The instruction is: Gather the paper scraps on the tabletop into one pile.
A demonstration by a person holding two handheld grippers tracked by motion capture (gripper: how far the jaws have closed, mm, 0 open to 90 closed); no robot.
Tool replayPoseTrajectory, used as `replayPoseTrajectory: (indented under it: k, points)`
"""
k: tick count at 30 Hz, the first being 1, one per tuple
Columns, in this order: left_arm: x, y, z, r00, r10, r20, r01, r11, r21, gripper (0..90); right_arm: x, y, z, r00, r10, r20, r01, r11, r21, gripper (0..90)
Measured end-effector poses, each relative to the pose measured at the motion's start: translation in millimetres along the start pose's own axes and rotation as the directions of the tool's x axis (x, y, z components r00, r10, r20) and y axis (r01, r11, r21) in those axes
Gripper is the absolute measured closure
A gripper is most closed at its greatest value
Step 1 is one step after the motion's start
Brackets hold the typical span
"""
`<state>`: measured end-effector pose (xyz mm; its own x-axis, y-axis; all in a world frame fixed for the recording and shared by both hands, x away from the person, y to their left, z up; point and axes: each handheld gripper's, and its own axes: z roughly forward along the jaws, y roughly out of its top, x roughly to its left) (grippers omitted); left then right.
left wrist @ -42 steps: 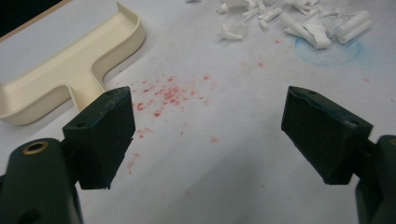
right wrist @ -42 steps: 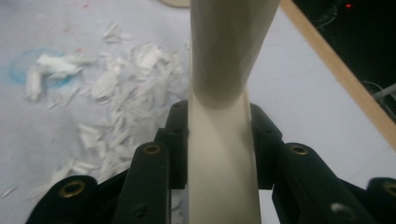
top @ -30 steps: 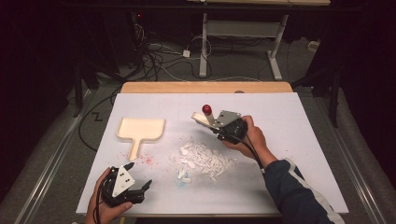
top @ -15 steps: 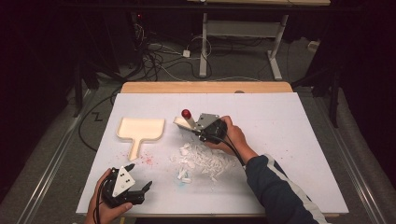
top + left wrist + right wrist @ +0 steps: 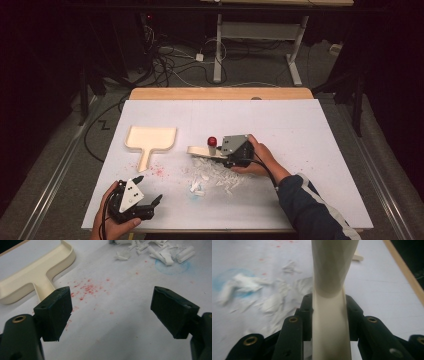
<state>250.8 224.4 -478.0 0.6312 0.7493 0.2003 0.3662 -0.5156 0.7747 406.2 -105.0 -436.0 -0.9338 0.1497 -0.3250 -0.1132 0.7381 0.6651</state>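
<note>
At the middle of the counter (image 5: 300, 120), just beside the heap of white paper scraps (image 5: 215, 175), a cream brush (image 5: 200, 150) is lying low in the right claw (image 5: 220, 154), its red knob (image 5: 212, 141) sticking up. It is looking light and rigid, likely smooth plastic, so it could be slipping if squeezed weakly; the flat handle seems the sensible place to be taking hold, and that is where the right claw is clamping it, jaws closed tight on either side of the handle (image 5: 331, 335). The scraps are looking feather-light and liable to scatter. Farther left, a cream dustpan (image 5: 150, 140) is resting apart from the heap, with red specks (image 5: 87, 287) near its handle. At the near left, the left claw (image 5: 150, 200) is hovering wide open, holding nothing.
</note>
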Motion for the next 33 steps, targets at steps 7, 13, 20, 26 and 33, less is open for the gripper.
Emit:
replayPoseTrajectory:
  k: [7,13,20,26,33]
  points:
    - [-0.8,1.1,0.7,1.0,0.007,0.005,-0.007,1.0,0.002,16.6,12.7,-13.4,-28.3,0.9972,-0.047,-0.058,0.045,0.998,-0.039,68.2]
    - [-0.6,1.8,1.7,1.0,0.006,0.004,-0.006,1.0,0.0,16.7,6.6,-12.6,-46.4,0.9999,0.012,0.012,-0.011,0.996,-0.092,68.2]
    - [0.4,2.2,3.2,0.9998,0.008,0.016,-0.008,1.0,0.005,16.6,-8.0,0.6,-35.0,0.9937,0.036,0.107,-0.032,0.999,-0.035,68.2]
    - [1.5,2.3,4.3,0.9999,0.003,0.016,-0.003,1.0,0.0,16.6,-17.6,17.1,-1.1,0.9909,0.016,0.133,-0.017,1.0,0.01,68.2]
    - [0.2,0.9,8.8,0.9993,0.014,0.036,-0.015,0.9996,0.025,16.7,-1.1,36.3,31.3,0.9981,-0.036,0.051,0.035,0.999,0.019,68.2]
